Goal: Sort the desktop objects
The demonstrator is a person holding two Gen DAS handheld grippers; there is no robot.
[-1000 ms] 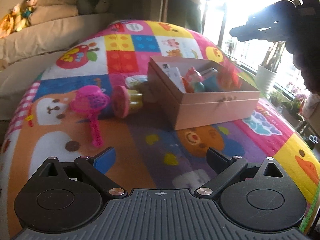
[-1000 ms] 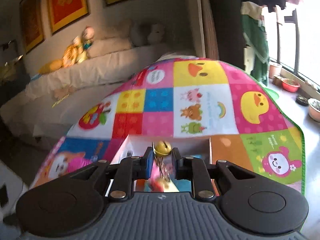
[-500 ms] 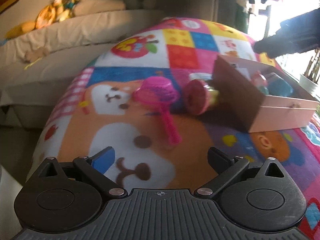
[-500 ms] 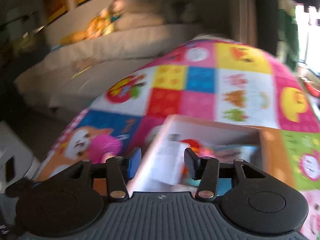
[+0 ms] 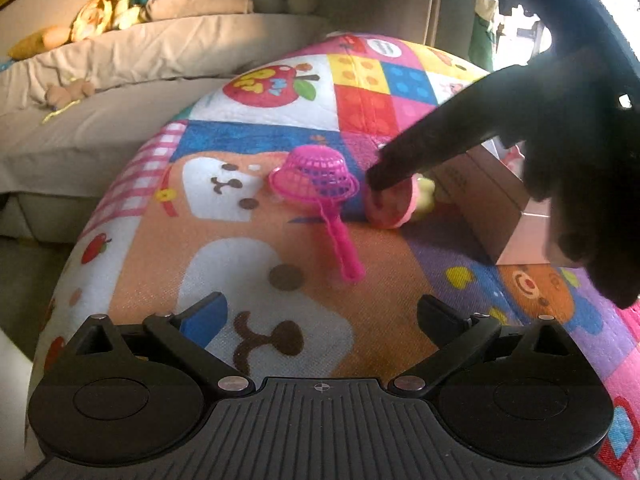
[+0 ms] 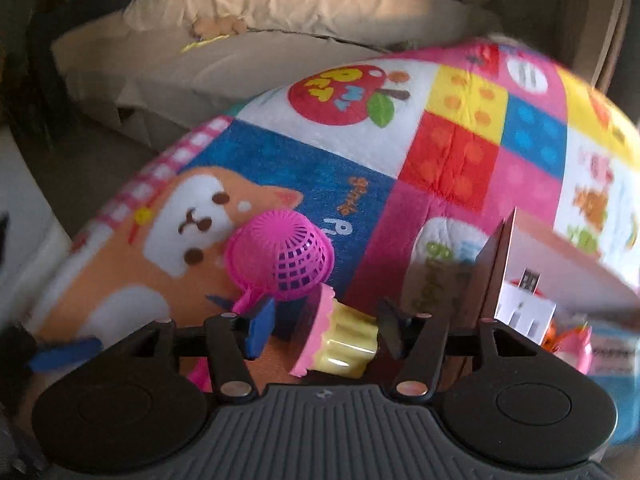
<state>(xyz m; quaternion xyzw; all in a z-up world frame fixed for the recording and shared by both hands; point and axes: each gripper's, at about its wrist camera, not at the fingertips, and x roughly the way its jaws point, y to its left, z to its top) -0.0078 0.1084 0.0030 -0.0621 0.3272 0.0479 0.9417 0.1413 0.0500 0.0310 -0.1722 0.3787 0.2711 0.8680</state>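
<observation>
Two toys left out: pink strainer (image 6: 280, 266) and toy cupcake (image 6: 340, 340) lie on the play mat (image 5: 280, 312) near its left edge, just beside the pink box (image 5: 508, 216).
Step, as I judge it: pick the cupcake for the box.
Right gripper (image 6: 324, 326): jaws closing, cupcake between them, pads not yet pressing; I'd centre on the yellow cup, clear of the strainer handle.
Right pose: angled down steeply.
Left gripper (image 5: 320, 316): wide apart, empty, tilted down over the mat.
</observation>
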